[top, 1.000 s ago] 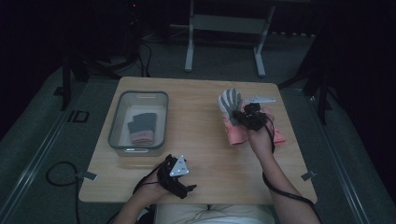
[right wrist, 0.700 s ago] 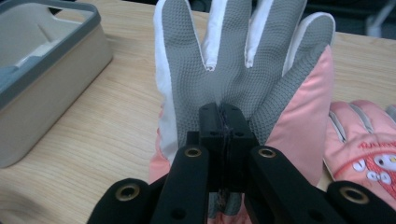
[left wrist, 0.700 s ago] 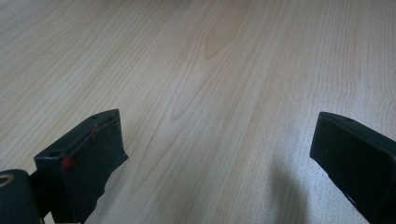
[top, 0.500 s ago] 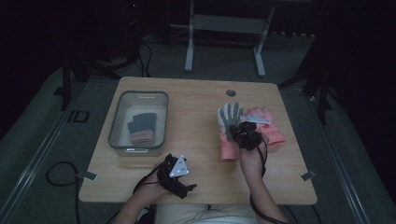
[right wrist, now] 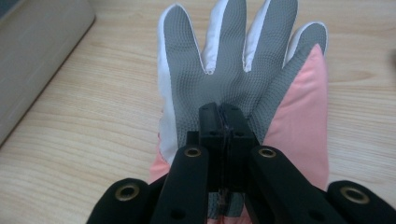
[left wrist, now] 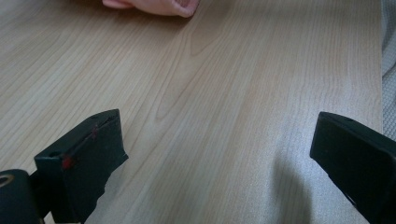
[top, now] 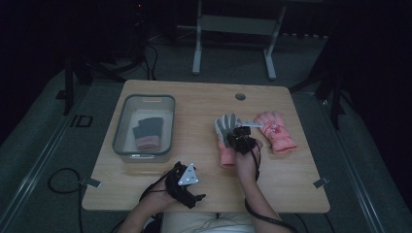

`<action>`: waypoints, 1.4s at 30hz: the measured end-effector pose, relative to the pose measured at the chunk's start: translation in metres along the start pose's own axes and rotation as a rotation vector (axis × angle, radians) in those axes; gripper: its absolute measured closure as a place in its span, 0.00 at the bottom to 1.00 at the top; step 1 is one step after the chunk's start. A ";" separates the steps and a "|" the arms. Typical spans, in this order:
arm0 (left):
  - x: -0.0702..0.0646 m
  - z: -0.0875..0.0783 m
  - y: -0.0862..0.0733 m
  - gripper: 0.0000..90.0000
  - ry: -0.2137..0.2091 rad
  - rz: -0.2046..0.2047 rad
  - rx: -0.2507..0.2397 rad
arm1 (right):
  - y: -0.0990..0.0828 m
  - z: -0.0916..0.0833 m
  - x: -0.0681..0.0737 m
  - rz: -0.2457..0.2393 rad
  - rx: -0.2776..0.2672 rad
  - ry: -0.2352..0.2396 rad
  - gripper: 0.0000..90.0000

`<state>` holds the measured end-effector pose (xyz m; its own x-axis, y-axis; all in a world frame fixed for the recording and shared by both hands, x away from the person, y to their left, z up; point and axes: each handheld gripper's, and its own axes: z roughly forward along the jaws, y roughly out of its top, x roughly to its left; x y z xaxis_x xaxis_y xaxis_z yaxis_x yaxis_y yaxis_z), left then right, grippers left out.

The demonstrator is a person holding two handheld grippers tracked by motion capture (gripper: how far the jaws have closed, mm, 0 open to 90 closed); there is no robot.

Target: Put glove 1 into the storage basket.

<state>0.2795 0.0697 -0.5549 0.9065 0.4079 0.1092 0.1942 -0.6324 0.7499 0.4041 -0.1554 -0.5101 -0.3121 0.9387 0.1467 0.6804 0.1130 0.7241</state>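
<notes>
A pink glove (top: 225, 141) with a grey palm (right wrist: 233, 70) lies palm up on the table (top: 194, 107), fingers pointing away from me. My right gripper (top: 239, 138) sits over its palm, and its jaws (right wrist: 223, 114) are shut together, pinching the grey fabric. A second pink glove (top: 275, 131) lies to the right, apart from the first. My left gripper (top: 187, 187) rests near the table's front edge. Its jaws (left wrist: 219, 135) stand wide open over bare wood, with a pink glove cuff (left wrist: 154, 4) farther off.
A clear plastic bin (top: 119, 131) stands at the left of the table with a dark glove with a pink cuff (top: 145, 133) inside; its corner (right wrist: 37, 56) shows in the right gripper view. A cable hole (top: 240, 96) sits near the far edge. Dark floor surrounds the table.
My right gripper has come down and towards me with the grey-palmed glove, from beside the other pink glove to the table left of it. The left gripper has stayed put.
</notes>
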 end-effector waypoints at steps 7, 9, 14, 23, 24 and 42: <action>0.000 -0.001 -0.001 0.03 -0.003 -0.006 -0.009 | -0.005 0.020 0.004 0.002 0.047 -0.005 0.97; 0.000 -0.001 0.000 0.03 -0.006 -0.003 -0.008 | -0.006 0.027 0.004 0.003 0.055 -0.009 0.95; 0.000 -0.001 -0.001 0.03 -0.007 -0.005 -0.010 | -0.005 0.026 0.006 -0.005 0.056 -0.014 0.90; 0.000 -0.001 -0.001 0.03 -0.009 -0.004 -0.012 | 0.012 -0.019 -0.005 -0.092 -0.088 0.039 0.80; 0.001 -0.001 -0.001 0.03 -0.010 -0.003 -0.012 | 0.014 -0.025 -0.010 -0.111 -0.101 0.029 0.80; 0.001 -0.001 -0.002 0.03 -0.013 -0.010 -0.010 | 0.034 -0.056 -0.158 -0.310 -0.118 -0.061 0.74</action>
<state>0.2795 0.0722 -0.5557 0.9094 0.4055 0.0929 0.1997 -0.6216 0.7575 0.4392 -0.3182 -0.4710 -0.4491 0.8839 -0.1309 0.4766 0.3609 0.8016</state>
